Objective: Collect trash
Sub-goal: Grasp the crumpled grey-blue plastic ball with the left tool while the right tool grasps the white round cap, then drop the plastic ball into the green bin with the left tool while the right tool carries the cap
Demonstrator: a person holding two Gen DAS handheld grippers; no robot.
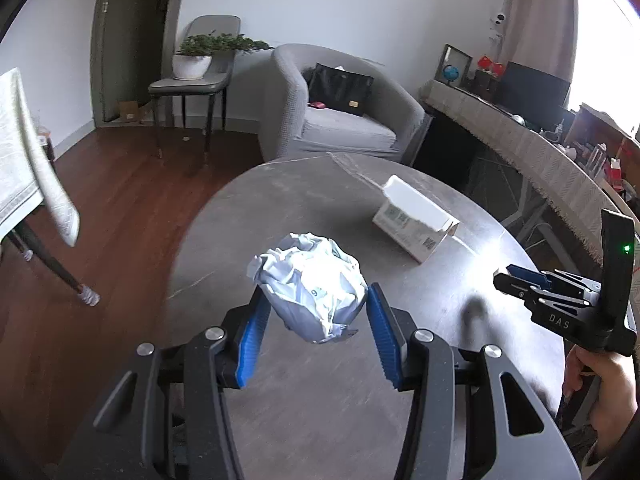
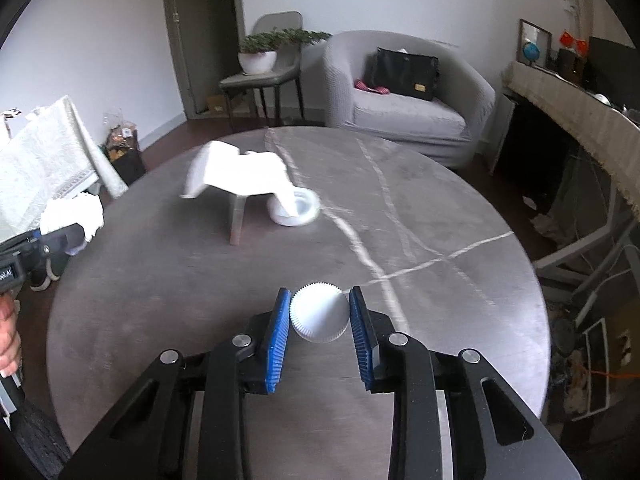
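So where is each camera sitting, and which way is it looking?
Left wrist view: sits on the left tool, looking down along its fingers at a crumpled paper ball it grips, over the round table; the right tool and a hand show at right.
Right wrist view: sits on the right tool, looking at the white paper cupcake liner it grips; the left tool shows at left.
Both share the table, grey armchair, potted plant.

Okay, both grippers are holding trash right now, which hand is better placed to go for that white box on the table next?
Neither is free: the left gripper holds the crumpled paper, the right gripper a white cap. Once emptied, probably the right; the white box lies on its side.
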